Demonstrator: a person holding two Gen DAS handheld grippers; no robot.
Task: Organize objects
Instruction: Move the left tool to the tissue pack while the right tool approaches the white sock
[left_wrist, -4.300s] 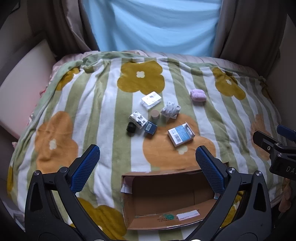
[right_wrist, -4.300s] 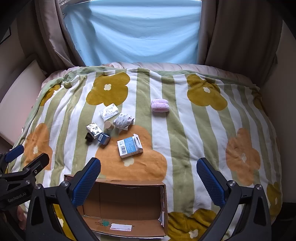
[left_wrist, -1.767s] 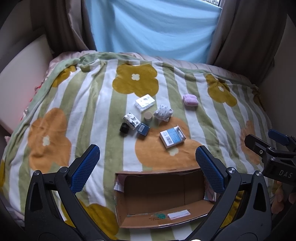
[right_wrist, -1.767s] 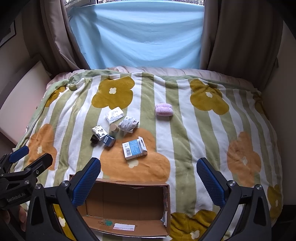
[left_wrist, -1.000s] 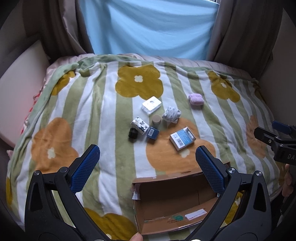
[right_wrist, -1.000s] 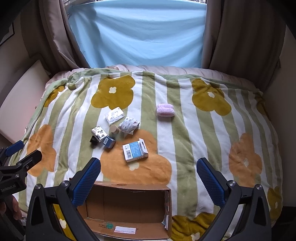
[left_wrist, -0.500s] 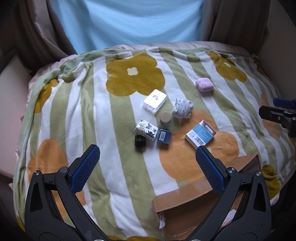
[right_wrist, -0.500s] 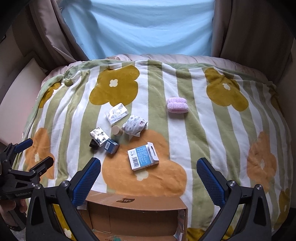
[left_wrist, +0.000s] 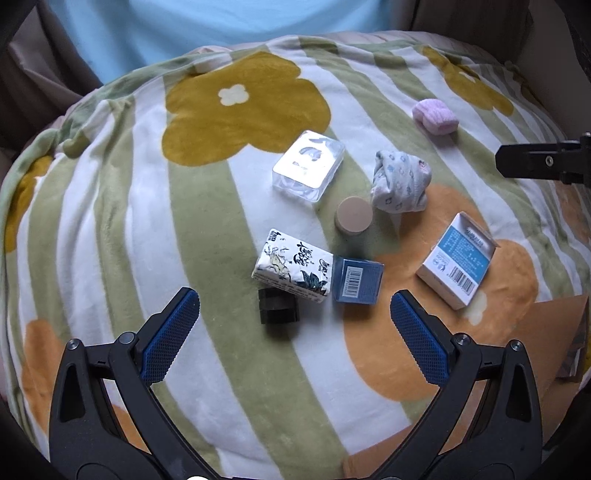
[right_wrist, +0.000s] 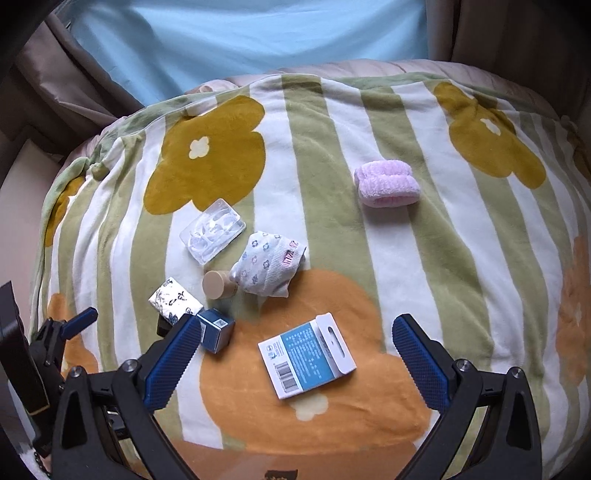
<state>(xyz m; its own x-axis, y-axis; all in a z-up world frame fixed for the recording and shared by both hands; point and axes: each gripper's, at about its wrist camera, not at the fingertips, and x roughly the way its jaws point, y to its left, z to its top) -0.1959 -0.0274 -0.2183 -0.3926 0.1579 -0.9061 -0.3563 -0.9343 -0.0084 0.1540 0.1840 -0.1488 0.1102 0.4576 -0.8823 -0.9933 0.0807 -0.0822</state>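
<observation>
A striped flower blanket is spreading under me. My left gripper is hovering with jaws spread wide, empty, the black cube sitting between them at twelve o'clock, touching the tissue pack. My right gripper is hanging spread too, the white-and-blue box lying between its fingers; the pink roll is lying well off at one o'clock.

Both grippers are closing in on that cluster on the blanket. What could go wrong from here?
The black cube sits tucked against the tissue pack, which touches the navy box; the open left gripper may nudge all three. The soft blanket could let the beige cylinder roll.
</observation>
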